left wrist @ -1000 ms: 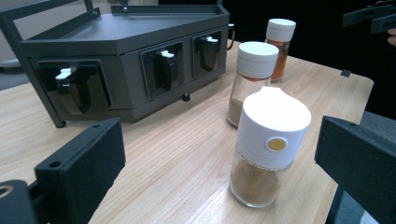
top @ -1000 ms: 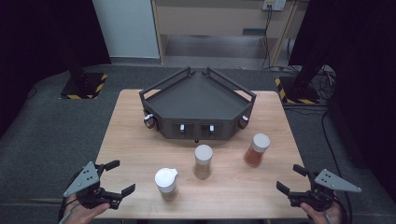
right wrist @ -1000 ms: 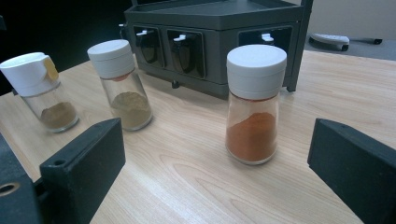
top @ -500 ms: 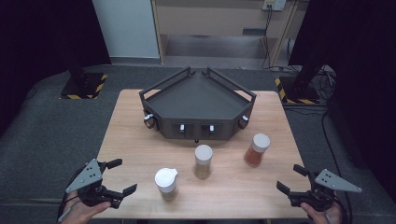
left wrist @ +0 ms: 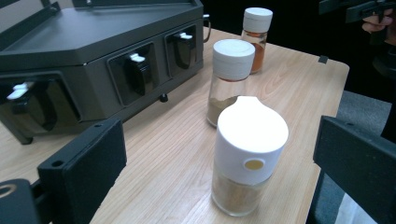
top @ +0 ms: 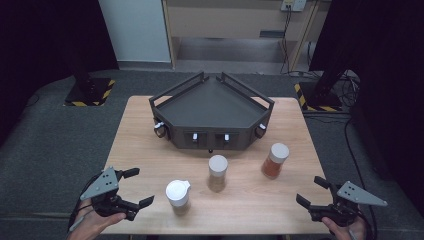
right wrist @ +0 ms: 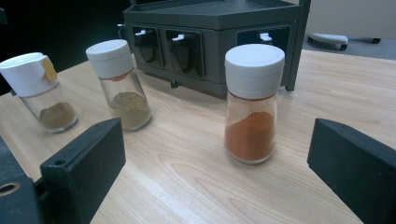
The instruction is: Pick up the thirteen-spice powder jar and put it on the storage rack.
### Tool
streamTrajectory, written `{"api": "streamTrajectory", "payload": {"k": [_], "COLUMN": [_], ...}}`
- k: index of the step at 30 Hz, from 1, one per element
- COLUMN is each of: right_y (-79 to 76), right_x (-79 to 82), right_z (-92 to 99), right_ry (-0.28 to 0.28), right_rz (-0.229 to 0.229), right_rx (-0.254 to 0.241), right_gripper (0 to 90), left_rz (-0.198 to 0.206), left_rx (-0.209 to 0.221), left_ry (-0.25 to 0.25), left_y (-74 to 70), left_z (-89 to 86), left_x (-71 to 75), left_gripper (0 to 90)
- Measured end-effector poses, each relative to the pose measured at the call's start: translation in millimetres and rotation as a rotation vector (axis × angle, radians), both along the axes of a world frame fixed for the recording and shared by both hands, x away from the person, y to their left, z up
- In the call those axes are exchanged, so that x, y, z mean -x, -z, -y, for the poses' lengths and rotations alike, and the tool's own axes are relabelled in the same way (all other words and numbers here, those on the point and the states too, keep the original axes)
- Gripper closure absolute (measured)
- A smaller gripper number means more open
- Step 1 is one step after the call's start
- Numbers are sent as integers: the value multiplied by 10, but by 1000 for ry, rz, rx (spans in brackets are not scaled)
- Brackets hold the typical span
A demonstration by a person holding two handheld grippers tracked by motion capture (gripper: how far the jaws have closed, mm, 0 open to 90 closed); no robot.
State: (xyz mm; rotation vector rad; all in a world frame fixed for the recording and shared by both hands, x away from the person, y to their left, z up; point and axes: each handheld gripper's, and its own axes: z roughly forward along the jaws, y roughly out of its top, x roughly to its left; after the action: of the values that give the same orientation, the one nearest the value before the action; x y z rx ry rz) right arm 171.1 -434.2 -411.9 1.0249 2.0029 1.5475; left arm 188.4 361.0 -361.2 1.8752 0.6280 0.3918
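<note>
In the high view, the left gripper (top: pixel 136 187) is sitting with fingers spread wide and empty, the spouted jar (top: pixel 178 196) standing upright on the desk (top: pixel 150 160) just to its right. In the left gripper view, that jar (left wrist: pixel 250 156) is standing centred ahead between the fingers, untouched. In the right gripper view, the orange spice jar (right wrist: pixel 252 103) is standing upright ahead between wide, empty fingers.

Lighting: even, overhead; wooden table (top: pixel 150 150) bright, surrounds beyond it dark. Shadows: short and soft at the jar bases on the table. Glare: faint sheen on the dark rack (top: pixel 212 102) top. Focus: gripper views soft, near jaws blurred.
</note>
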Motion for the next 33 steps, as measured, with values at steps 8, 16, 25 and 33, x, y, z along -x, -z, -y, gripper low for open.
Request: {"api": "streamTrajectory", "payload": {"k": [8,16,25,33], "right_y": [0,1,2,3], "right_x": [2,3,1,3], "right_z": [5,10,11,12], "right_ry": [1,2,2,3], "right_rz": [-2,-2,-3,-3], "right_rx": [-2,-3,-4,-5], "right_gripper": [50,51,51,51], "left_rz": [-18,-35,-55,-71], "left_rx": [-18,-33,-39,-45], "left_ry": [21,43,58,58], "left_y": [-13,8,66,108], "left_z": [118,240,358,446], "left_x": [-88,-161,-234,-279], "left_gripper": [11,12,12,13]}}
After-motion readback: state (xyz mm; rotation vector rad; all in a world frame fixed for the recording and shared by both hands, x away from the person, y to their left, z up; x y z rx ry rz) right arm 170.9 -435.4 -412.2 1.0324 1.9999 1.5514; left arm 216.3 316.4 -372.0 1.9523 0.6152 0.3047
